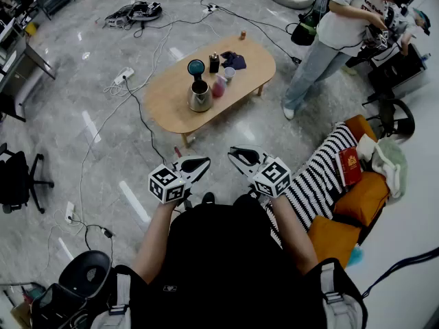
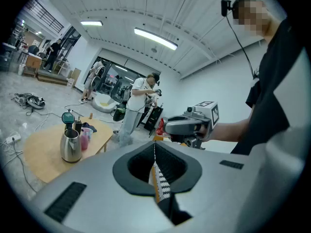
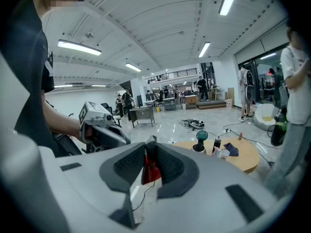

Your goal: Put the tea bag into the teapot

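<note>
You hold the left gripper point(image 1: 203, 162) and right gripper point(image 1: 234, 154) before you, each with jaws pressed together on nothing — the teapot point(image 1: 199, 96) stands on the wooden table point(image 1: 171, 105), well apart from both.

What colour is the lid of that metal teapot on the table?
Teal. The lid of the teapot shows best in the head view.

No word, number or brand can be read anywhere. The white T-shirt point(image 1: 343, 16) of the person standing at two o'clock from the bench point(image 1: 171, 105) carries dark print too small to make out. The red book point(image 1: 350, 166) at four o'clock bears a gold emblem, illegible. The cubes on the left gripper point(image 1: 200, 162) and right gripper point(image 1: 236, 154) show only black-and-white square markers.
</note>
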Tool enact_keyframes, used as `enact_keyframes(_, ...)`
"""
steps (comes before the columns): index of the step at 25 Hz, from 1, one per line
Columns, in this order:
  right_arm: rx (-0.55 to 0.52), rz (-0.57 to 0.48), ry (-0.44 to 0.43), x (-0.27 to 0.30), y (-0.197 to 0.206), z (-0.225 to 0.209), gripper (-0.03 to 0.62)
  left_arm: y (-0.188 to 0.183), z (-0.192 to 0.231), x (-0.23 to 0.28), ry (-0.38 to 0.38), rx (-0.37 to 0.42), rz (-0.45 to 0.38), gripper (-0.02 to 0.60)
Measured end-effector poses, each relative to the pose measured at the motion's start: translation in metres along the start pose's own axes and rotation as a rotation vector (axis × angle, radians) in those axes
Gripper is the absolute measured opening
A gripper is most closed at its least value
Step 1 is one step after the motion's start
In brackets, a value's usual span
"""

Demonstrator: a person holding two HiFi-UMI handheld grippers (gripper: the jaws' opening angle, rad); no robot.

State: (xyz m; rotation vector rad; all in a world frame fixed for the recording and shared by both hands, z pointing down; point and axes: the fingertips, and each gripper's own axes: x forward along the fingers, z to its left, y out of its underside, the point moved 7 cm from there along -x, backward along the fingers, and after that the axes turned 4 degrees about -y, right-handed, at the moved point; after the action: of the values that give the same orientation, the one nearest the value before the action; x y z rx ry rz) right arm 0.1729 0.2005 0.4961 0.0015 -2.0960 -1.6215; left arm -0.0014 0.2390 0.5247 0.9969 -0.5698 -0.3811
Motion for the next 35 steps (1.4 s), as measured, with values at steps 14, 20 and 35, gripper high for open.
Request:
enact_keyframes(14,0.035,-0.008,0.0,-0.001,0.007,0.006,0.078,0.001,-0.001,-0.002,0.024,-0.007,0.023,0.009)
enact_keyframes(20,0.039,-0.009,-0.015,-0.003,0.01,0.006,0.078,0.0,-0.002,-0.006,0.004,-0.008,0.026,0.009)
enact_keyframes(35,0.031,-0.006,-0.164,-0.012,0.002,-0.034,0.078,-0.019,-0.007,0.004,-0.173,-0.057,-0.036,0.009)
